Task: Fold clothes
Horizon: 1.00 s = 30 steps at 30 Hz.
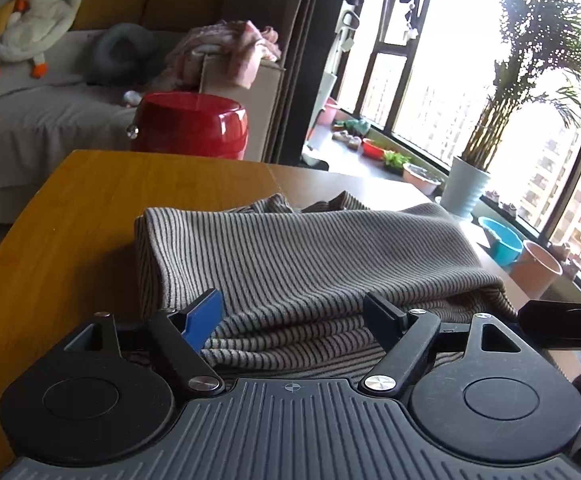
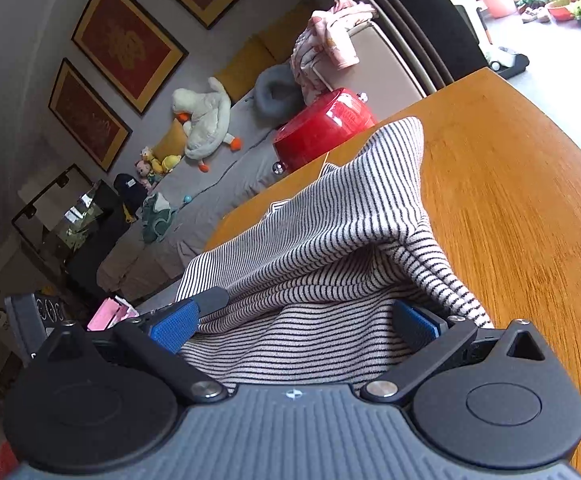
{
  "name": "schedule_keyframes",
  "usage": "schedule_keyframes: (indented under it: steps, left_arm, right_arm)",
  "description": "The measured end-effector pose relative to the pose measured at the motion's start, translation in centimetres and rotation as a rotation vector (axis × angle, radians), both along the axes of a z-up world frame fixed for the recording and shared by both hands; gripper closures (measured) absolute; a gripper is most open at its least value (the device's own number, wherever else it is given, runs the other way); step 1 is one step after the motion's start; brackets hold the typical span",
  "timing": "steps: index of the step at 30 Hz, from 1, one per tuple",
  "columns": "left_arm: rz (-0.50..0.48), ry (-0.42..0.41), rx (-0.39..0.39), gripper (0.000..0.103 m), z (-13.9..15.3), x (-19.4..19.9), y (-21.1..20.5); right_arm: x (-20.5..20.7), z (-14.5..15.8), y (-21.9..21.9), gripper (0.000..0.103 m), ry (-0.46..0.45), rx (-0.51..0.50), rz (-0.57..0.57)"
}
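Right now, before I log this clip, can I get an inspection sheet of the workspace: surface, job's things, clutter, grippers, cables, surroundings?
Surface: wooden table top, bare around the cloth.
Job's things: one grey, dark-striped knit garment, folded over itself in layers, one corner peaked up in the right wrist view.
Clutter: nothing seen on the table besides the garment.
Grippers: left gripper open, fingers spread either side of the layered near edge; right gripper open, fabric lying between its fingers.
Cables: nothing seen.
Surroundings: glossy red round stool, grey sofa with white plush goose, potted palm by the window.
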<state>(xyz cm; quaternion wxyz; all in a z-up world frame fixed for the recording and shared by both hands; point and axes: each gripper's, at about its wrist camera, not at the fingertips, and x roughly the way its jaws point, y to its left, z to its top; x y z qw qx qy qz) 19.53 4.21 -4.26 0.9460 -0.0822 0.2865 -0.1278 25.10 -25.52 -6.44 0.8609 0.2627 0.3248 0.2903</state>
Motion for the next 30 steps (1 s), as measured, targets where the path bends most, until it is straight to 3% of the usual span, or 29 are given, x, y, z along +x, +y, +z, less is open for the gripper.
schedule_keyframes:
  steps: [5,8,9,10,11,12,13,19,21,24,30]
  left_arm:
    - [0.001,-0.008,-0.012,0.015,-0.1,-0.3,0.2]
    - [-0.008,-0.006,-0.02,0.012,-0.1,-0.1,0.2]
    - [-0.013,-0.005,-0.022,0.01,0.0,-0.1,0.2]
    - [-0.018,-0.003,-0.021,0.009,-0.1,0.0,0.2]
    - [-0.022,-0.001,-0.02,0.008,-0.1,0.0,0.1]
    - [-0.023,0.0,-0.019,0.008,-0.1,0.0,0.1]
    - [-0.023,0.0,-0.02,0.008,-0.1,0.0,0.1]
    - [-0.024,0.008,0.001,0.007,-0.1,0.1,-0.3]
    - [-0.021,0.012,0.025,0.006,-0.1,0.4,-0.8]
    - [-0.021,0.016,0.041,0.003,-0.1,0.7,-1.2]
    - [-0.035,0.001,-0.056,0.002,-0.3,0.4,0.2]
  right_arm:
    - [0.1,1.2,0.4,0.0,0.019,-0.046,-0.014]
    - [-0.7,4.2,1.0,0.001,-0.155,-0.11,-0.008]
    - [-0.7,5.3,1.2,0.01,-0.208,-0.143,-0.025]
    - [-0.7,6.3,1.4,0.026,-0.256,-0.173,-0.042]
    - [0.0,6.7,1.6,0.035,-0.251,-0.176,-0.05]
    - [0.7,7.1,1.8,0.051,-0.244,-0.177,-0.056]
    - [1.7,7.0,2.0,0.057,-0.224,-0.168,-0.047]
    - [5.9,2.2,3.1,0.058,-0.099,-0.227,-0.014]
    - [5.8,1.1,2.2,0.06,-0.092,-0.184,-0.022]
    - [5.1,1.1,1.9,0.06,-0.096,-0.2,-0.035]
    - [4.6,1.3,3.0,0.059,-0.121,-0.266,-0.045]
